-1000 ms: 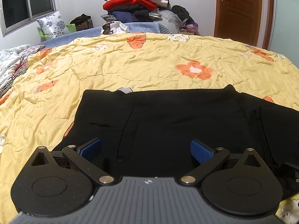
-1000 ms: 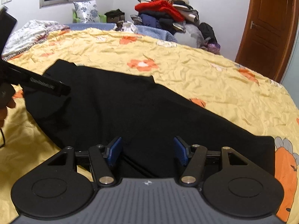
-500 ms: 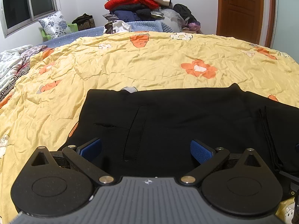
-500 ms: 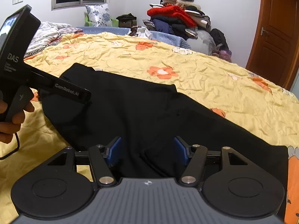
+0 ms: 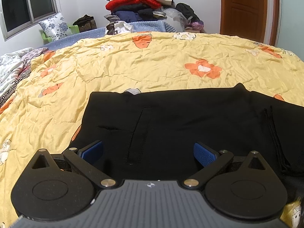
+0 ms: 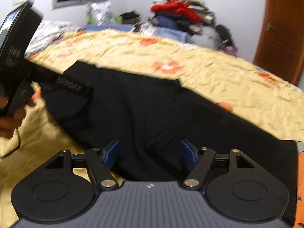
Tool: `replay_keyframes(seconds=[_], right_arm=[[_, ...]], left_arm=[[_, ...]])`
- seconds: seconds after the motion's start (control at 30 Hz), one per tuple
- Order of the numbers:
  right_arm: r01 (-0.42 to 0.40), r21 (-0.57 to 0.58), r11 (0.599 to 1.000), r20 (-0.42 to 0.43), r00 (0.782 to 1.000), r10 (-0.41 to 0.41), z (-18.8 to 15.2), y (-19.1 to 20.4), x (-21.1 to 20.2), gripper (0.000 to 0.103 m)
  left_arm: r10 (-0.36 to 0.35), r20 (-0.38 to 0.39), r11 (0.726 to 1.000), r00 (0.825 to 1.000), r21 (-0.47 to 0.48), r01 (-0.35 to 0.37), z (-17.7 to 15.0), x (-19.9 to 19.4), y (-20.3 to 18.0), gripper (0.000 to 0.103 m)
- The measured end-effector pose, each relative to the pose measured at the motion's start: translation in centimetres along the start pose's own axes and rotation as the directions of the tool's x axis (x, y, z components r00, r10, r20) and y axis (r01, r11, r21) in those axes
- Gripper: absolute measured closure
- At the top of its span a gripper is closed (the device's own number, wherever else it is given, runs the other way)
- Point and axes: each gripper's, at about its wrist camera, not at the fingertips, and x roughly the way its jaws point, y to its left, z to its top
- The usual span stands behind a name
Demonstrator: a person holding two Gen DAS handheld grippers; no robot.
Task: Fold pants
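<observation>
Right gripper [image 6: 150, 152] hangs low over the near edge of the black pants [image 6: 144, 110]; its jaws have just been opening and now stand apart, cloth under the gap but nothing pinched. Right view is blurred and sits higher than a second ago, so the hand looks to be backing off the cloth. Left gripper [image 5: 148, 152] has kept its spot over the pants' waist end, by the pocket slit [image 5: 139, 131]; jaws wide apart, not touching fabric. In the right view a hand [image 6: 8, 114] grips the left tool. Pants lie flat across the yellow flowered quilt [image 5: 152, 64], legs laid one on the other. Beyond the pants: bare quilt, then the clothes pile [image 5: 140, 3]. Likely release after a fold; a crosswise fold remains.
</observation>
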Motion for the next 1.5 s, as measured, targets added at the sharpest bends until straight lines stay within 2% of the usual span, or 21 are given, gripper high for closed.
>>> replay_keyframes(seconds=[0.17,0.27,0.33,0.57,1.07,1.13,1.23,1.43,1.5], right_arm=[[0.094,0.085,0.992,0.051,0.994,-0.099,0.4,-1.7,0.1,0.033],[0.156,0.060,0.986,-0.007,0.988,-0.156,0.0,-2.1,1.3,0.033],[0.155,0.037,0.987,-0.026,0.988,-0.154,-0.5,-1.9,1.6,0.033],[0.137,0.046,0.990,0.006,0.990,-0.137,-0.2,-1.7,0.7,0.033],[0.061,-0.099,0.993,0.060,0.997,-0.055,1.7,3.5,0.1,0.033],[0.065,-0.115,0.991,0.067,0.996,-0.057,1.8,4.2,0.2,0.032],[0.074,-0.118,0.990,0.076,0.995,-0.065,1.9,4.8,0.3,0.021],[0.139,-0.089,0.986,0.077,0.988,-0.133,1.2,5.3,0.5,0.018],[0.162,-0.052,0.985,0.070,0.985,-0.158,0.8,5.0,0.5,0.014]], left_arm=[[0.005,-0.003,1.000,1.000,0.001,-0.005,0.0,0.1,0.1,0.000],[0.006,-0.003,1.000,1.000,0.004,-0.006,0.0,0.1,0.1,0.000],[0.006,-0.002,1.000,1.000,0.007,-0.006,0.0,0.2,0.1,0.000],[0.006,-0.011,1.000,1.000,-0.005,-0.006,0.1,0.3,0.4,0.000],[0.016,-0.008,1.000,1.000,-0.004,-0.016,0.1,0.0,1.1,0.000],[0.016,-0.010,1.000,1.000,-0.008,-0.016,0.1,0.1,1.3,0.000],[0.014,-0.015,1.000,1.000,-0.017,-0.014,0.1,0.1,1.7,0.000],[-0.002,-0.004,1.000,1.000,-0.017,0.002,-0.1,0.0,1.9,0.000],[-0.008,0.001,1.000,1.000,-0.012,0.008,-0.2,0.0,1.9,0.000]])
